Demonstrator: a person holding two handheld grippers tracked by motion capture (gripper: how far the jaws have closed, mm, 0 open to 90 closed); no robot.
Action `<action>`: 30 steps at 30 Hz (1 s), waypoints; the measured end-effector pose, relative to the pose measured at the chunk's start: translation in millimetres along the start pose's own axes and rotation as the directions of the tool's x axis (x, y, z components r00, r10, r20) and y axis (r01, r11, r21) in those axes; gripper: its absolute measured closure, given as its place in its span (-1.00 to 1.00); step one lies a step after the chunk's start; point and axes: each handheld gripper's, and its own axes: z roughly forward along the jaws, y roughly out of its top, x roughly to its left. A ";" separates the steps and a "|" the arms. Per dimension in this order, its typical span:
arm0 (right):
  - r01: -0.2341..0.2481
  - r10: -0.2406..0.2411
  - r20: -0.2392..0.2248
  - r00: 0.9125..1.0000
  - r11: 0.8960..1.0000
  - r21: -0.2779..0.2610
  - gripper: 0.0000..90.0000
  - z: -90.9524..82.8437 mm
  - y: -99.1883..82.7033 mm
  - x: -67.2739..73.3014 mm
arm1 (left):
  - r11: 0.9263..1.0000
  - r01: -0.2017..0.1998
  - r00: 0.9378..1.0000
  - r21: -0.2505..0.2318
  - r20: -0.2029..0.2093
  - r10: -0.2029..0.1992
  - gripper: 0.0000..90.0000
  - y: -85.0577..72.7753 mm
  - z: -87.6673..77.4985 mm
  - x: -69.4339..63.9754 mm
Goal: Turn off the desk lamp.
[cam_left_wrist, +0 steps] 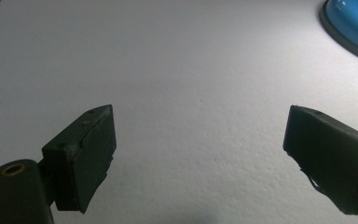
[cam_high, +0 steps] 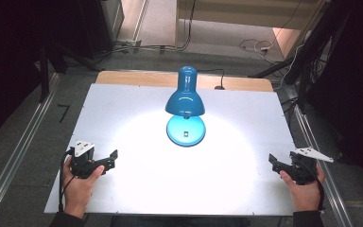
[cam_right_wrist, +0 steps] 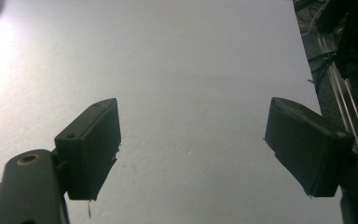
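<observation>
Blue and glossy, a desk lamp point(cam_high: 185, 106) stands toward the far middle of a white table point(cam_high: 123, 109), its shade tipped down over its round base point(cam_high: 185, 131) and throwing a bright pool of light across the board. At the near left corner, a person's left hand point(cam_high: 78, 182) holds the left gripper point(cam_high: 108, 158) just above the surface, its jaws spread wide with nothing between them; from the left gripper view the two black pads point(cam_left_wrist: 91, 154) frame bare white table, with the edge of the lamp's base at the upper right. At the near right edge, the right hand point(cam_high: 305, 187) holds the right gripper point(cam_high: 275, 163), also spread wide and empty, pointing inward. Both grippers sit well apart from the lamp. Cables point(cam_high: 255, 46) trail across the floor beyond the table.
</observation>
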 end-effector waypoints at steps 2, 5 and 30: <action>0.000 0.000 -0.002 1.000 1.000 -0.002 -0.62 -0.3 0.1 -0.2 | 1.000 -0.007 1.000 0.014 0.006 0.007 -0.78 -0.9 2.6 -2.0; -0.011 0.011 -0.017 1.000 1.000 -0.006 -0.63 -1.9 0.0 0.1 | 1.000 -0.008 1.000 0.007 0.001 0.008 -0.78 0.1 2.0 -3.3; 0.029 -0.029 -0.078 0.997 1.000 -0.004 -0.61 5.7 11.0 32.2 | 1.000 0.001 1.000 0.000 0.008 -0.001 -0.78 0.0 1.4 0.1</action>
